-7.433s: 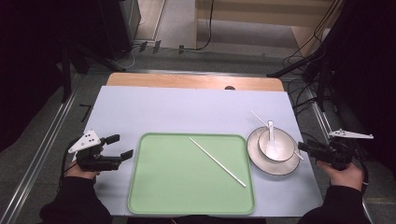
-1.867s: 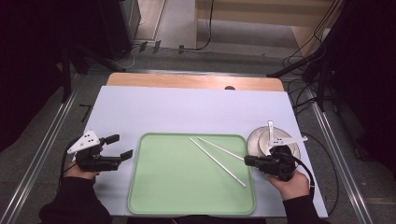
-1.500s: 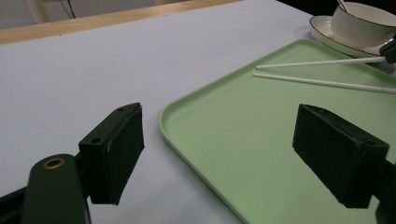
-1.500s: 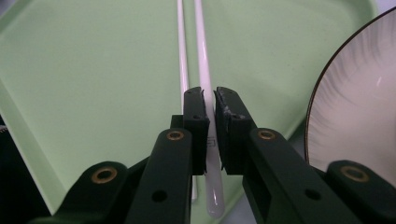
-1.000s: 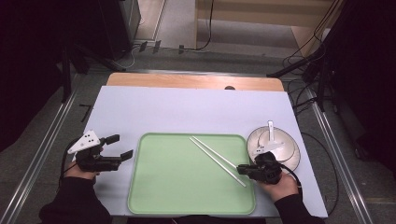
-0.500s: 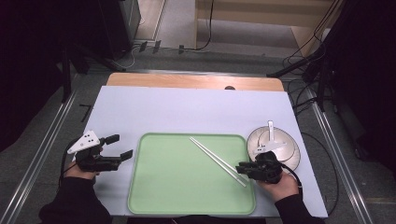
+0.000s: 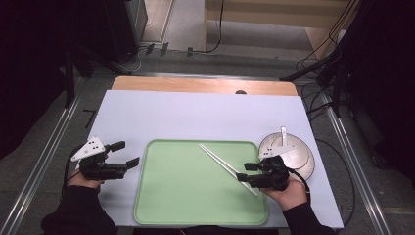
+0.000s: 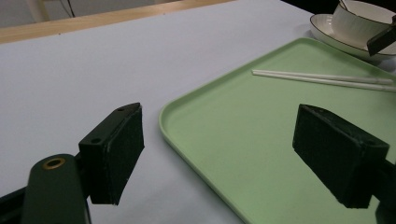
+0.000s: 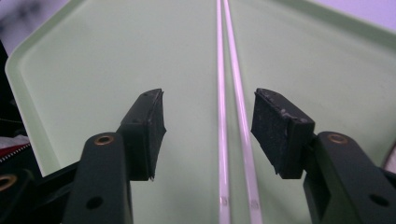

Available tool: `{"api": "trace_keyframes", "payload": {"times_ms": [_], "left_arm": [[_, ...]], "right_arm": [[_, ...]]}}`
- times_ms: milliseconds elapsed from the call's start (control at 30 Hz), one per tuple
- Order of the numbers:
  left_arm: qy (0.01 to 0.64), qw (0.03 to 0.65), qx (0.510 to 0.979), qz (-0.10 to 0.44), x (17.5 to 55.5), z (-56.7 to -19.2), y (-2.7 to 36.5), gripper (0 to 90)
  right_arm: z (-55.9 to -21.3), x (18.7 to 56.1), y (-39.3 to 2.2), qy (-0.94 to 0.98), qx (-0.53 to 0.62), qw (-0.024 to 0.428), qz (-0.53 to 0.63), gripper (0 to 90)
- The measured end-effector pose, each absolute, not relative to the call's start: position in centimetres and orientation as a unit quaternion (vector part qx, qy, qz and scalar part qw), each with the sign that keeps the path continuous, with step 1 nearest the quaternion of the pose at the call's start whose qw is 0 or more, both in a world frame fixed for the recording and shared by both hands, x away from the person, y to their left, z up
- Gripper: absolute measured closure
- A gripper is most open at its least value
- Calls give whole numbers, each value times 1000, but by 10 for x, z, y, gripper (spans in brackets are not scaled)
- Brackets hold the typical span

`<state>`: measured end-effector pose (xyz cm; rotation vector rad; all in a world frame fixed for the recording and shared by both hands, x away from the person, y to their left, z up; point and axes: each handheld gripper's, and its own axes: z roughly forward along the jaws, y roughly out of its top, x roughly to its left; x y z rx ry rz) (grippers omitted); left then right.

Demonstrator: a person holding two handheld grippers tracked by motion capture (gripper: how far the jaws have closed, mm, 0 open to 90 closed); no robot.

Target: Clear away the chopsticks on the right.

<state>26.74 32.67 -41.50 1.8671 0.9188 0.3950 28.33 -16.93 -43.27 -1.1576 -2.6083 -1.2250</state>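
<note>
Right tongs [image 7: 247, 172] have just been opening, pads clear of the white chopsticks [image 7: 222, 164] lying together on the green tray [image 7: 186, 205]; left tongs [image 7: 126, 155] stand wide over the worktop [image 7: 195, 117].

Pale lavender-topped table [image 7: 195, 115], bearing green tray [image 7: 186, 196] and, just right, white saucer [image 7: 306, 161].
</note>
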Motion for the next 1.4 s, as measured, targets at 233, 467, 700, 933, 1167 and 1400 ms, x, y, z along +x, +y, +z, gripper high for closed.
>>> {"api": "trace_keyframes", "payload": {"times_ms": [233, 467, 700, 933, 1167, 1400], "left_arm": [[379, 484, 772, 163, 266, -415, 328, 167], [380, 479, 774, 164, 262, -415, 329, 167], [381, 470, 780, 162, 258, -414, 331, 166], [373, 465, 786, 161, 257, -414, 329, 166], [373, 467, 787, 157, 259, -416, 328, 166], [372, 469, 786, 156, 261, -416, 327, 166]], "right_arm": [[-431, 288, -158, -840, -362, 26, -405, 409], [-433, 295, -146, -844, -347, 30, -409, 375], [-435, 304, -132, -841, -344, 41, -416, 316], [-436, 311, -119, -844, -353, 22, -403, 314], [-436, 319, -107, -849, -343, 29, -401, 308], [-434, 326, -92, -852, -342, 20, -396, 315]]}}
